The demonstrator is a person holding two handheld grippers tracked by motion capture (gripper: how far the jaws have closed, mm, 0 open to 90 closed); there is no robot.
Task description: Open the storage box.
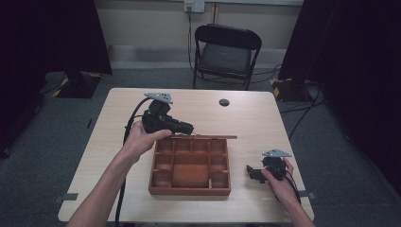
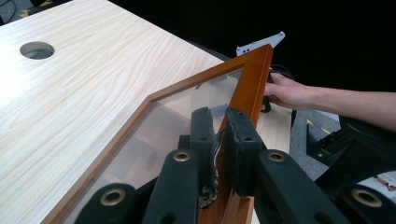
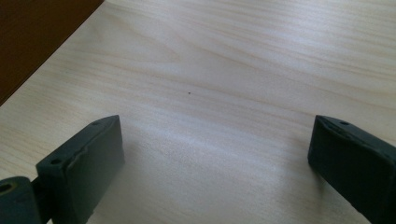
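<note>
left gripper view has my left claw (image 2: 217, 135) clamped on the glass lid's frame (image 2: 250, 88), raised over the box (image 1: 190, 166) mid-counter; a slip would slam it. right claw (image 3: 215, 154) gapes empty.

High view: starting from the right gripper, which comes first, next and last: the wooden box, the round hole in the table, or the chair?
From the right gripper, at the table's near right:
1. Wooden box, just to its left on the table.
2. Round hole, farther back, near the table's far edge.
3. Chair, beyond the table, by the wall.
</note>
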